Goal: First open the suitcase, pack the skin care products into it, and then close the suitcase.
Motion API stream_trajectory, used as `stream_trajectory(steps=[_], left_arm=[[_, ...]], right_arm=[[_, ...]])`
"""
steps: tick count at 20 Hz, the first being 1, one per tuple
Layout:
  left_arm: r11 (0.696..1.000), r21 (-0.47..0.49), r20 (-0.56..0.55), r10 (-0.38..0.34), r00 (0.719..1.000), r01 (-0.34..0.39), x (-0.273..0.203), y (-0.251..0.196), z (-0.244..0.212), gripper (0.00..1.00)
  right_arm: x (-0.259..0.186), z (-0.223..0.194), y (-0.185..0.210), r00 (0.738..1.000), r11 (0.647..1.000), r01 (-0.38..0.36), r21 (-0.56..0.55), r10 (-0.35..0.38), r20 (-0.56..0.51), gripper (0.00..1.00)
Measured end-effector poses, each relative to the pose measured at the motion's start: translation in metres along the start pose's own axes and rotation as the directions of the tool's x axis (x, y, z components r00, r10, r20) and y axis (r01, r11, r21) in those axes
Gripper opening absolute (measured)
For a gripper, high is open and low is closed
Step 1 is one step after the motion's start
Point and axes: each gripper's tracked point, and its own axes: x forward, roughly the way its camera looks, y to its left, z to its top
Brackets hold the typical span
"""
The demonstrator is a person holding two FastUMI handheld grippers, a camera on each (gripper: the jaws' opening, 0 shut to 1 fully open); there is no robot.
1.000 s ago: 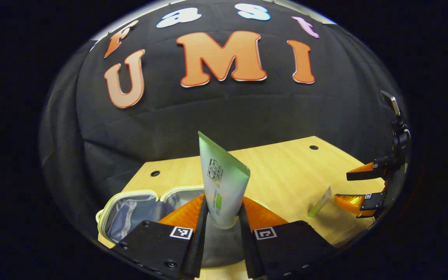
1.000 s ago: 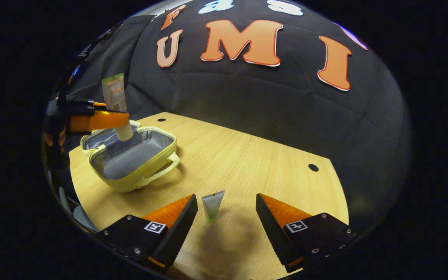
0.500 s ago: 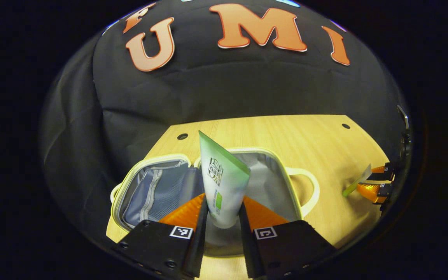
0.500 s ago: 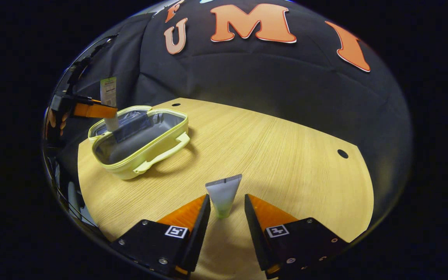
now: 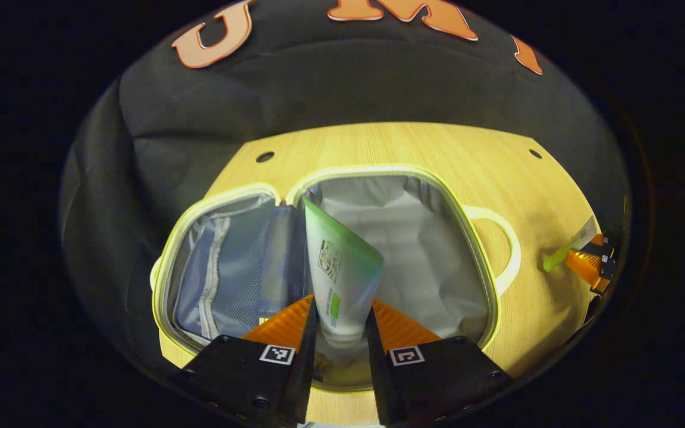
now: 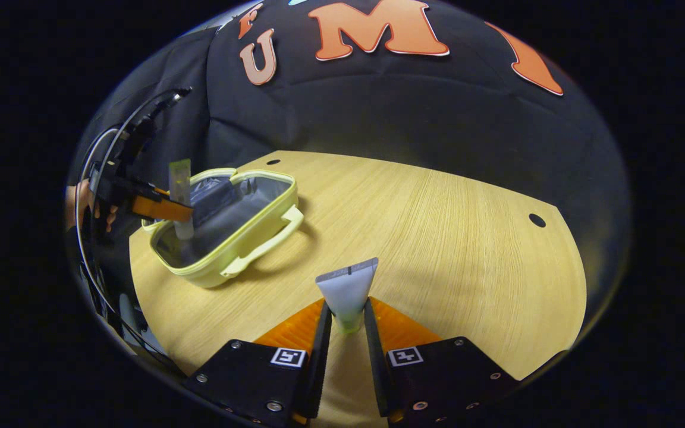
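Mesh pocket (image 5: 223, 267) in suitcase (image 5: 378, 173) lid

Black gripper bodies (image 5: 342, 380) with silver screws, square black-and-white tags, ribbed fingers (image 6: 295, 327).

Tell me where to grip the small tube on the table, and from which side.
Grip the small tube low on its round body, just above the cap, coming level from the near side. It stands cap down with the flat crimped end up, and the right tool already pinches it there.

Pale-yellow suitcase (image 5: 500, 261), grey lining; green-white tube (image 5: 336, 267); wood-grain table (image 6: 437, 226).
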Motion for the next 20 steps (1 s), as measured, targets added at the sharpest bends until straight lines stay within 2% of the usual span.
stream_trajectory(steps=[3, 6, 9, 12, 15, 16, 20], left_arm=[[0.999, 0.047, -0.07, -0.014, 0.997, 0.017, 0.017, 0.005, -0.008, 0.43], [0.998, 0.042, -0.124, -0.032, 0.992, 0.038, 0.031, 0.009, -0.017, 0.43], [0.997, 0.053, -0.073, -0.051, 0.996, 0.055, 0.04, 0.017, -0.002, 0.46], [0.993, 0.033, -0.017, -0.113, 0.993, 0.114, 0.037, 0.014, 0.006, 0.53], [0.986, -0.006, 0.094, -0.168, 0.981, 0.169, 0.021, 0.021, 0.021, 0.69], [0.983, -0.018, 0.134, -0.177, 0.975, 0.181, 0.012, 0.029, 0.026, 0.79], [0.98, -0.097, 0.279, -0.14, 0.95, 0.173, -0.027, 0.086, 0.038, 0.93]], right_arm=[[-0.011, 0.023, 0.022, 1.0, 1.0, 0.009, 0.005, -0.009, 0.024, 0.36], [-0.016, 0.048, 0.053, 0.999, 1.0, -0.005, -0.009, 0.006, 0.038, 0.36], [-0.013, 0.067, 0.086, 0.999, 1.0, -0.015, -0.016, 0.016, 0.041, 0.36], [0.0, 0.081, 0.118, 0.999, 0.999, -0.034, -0.019, 0.034, 0.027, 0.36], [0.014, 0.09, 0.147, 0.999, 0.998, -0.048, -0.037, 0.049, 0.003, 0.36], [0.019, 0.092, 0.156, 0.999, 0.998, -0.051, -0.041, 0.051, -0.003, 0.36], [0.045, 0.092, 0.186, 0.997, 0.998, -0.058, -0.028, 0.057, -0.058, 0.36]])
